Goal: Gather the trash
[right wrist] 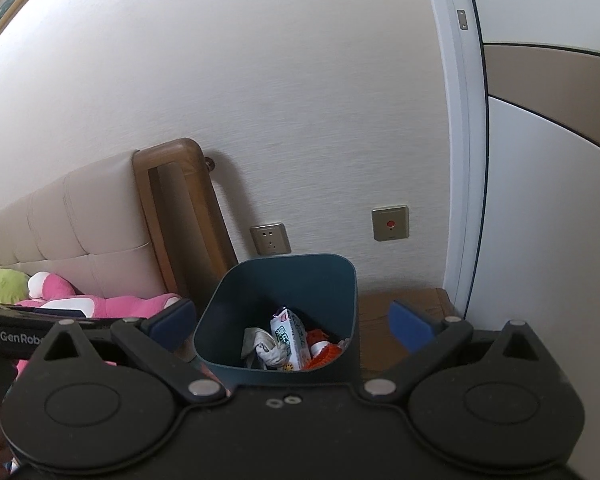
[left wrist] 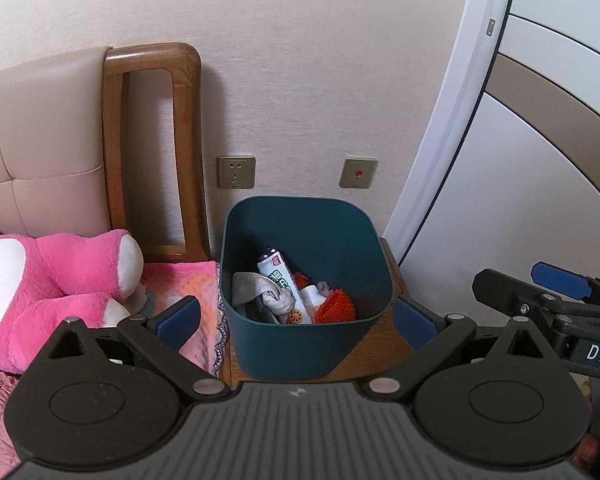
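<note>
A dark teal bin (left wrist: 300,344) stands on a wooden nightstand (left wrist: 384,344) against the wall. Inside lie a white snack wrapper (left wrist: 280,276), a crumpled grey cloth (left wrist: 256,288), an orange spiky ball (left wrist: 336,306) and a small white bottle (left wrist: 313,296). My left gripper (left wrist: 296,320) is open and empty, hovering in front of the bin. My right gripper (right wrist: 292,322) is open and empty, also above the bin (right wrist: 340,280); the same trash (right wrist: 288,340) shows inside. The right gripper also shows at the right edge of the left wrist view (left wrist: 556,292).
A bed with a pink quilt (left wrist: 188,284) and a pink plush toy (left wrist: 60,276) lies left of the bin. A beige padded headboard with a wooden frame (left wrist: 152,140) stands behind. A wall socket (left wrist: 235,172), a red-button switch (left wrist: 358,173) and a white door frame (left wrist: 452,120) are beyond.
</note>
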{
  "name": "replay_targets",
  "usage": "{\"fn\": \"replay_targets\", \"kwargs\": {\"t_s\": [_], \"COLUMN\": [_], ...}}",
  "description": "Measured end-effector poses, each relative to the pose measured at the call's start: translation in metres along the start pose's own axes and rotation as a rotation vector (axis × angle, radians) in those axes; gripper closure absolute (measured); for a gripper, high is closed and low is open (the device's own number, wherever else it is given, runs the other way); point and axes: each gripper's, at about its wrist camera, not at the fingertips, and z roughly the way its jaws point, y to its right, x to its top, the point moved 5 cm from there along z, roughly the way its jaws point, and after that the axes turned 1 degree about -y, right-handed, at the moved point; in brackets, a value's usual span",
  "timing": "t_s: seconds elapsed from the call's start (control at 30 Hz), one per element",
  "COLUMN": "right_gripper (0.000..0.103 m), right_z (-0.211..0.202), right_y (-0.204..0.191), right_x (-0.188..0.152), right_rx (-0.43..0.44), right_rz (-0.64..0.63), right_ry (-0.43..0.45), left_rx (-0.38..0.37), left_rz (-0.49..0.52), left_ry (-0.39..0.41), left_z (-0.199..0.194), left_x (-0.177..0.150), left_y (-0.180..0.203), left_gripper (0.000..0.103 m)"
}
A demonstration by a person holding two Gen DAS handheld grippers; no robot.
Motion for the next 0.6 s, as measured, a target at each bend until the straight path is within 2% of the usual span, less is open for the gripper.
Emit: {"fn": "replay_targets", "kwargs": {"t_s": [0.6], "right_gripper": [0.000], "right_z": [0.005], "right_y": [-0.012], "right_x": [0.003], "right_rx": [-0.010], "right_rz": [-0.035], "right_ry": [-0.002], "left_rx": [-0.018], "left_rz": [-0.005], "left_ry": [0.015], "left_z": [0.002], "left_x": [0.003], "left_y": [-0.007], "left_gripper": [0.000]}}
